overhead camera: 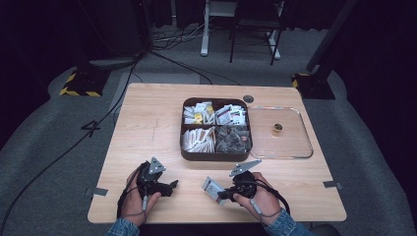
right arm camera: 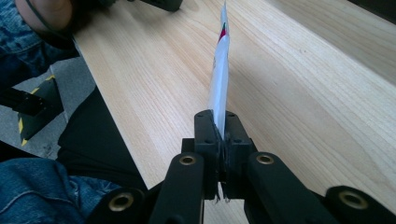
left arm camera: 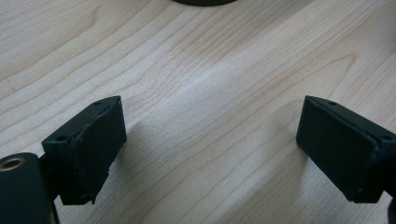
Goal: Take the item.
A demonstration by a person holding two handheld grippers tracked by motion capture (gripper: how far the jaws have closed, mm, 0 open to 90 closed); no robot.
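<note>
High view looks down on a light wooden counter [overhead camera: 147,123] standing on grey carpet in a dark room. Near the middle of the counter sits a dark brown box [overhead camera: 216,156] split into four compartments, each holding small packets: white and yellow ones at the back left, white and red ones at the back right, pale ones at the front left, grey ones at the front right. Touching the box on its right lies a clear lid [overhead camera: 295,147], flat on the counter, with a small brass-coloured knob [overhead camera: 278,128] at its centre.

A person's two hands in denim sleeves come in at the near edge. The left gripper [overhead camera: 172,187] rests low over bare wood, well apart from the box. In the left gripper view, its fingers [left arm camera: 88,149] are spread wide with nothing between them, only wood grain below.

The right gripper [overhead camera: 222,194] is near the front of the counter, in front of the box. In the right gripper view, its fingers [right arm camera: 208,135] are clenched on the edge of a thin white packet [right arm camera: 220,74], which stands edge-on, clear of the counter.
</note>
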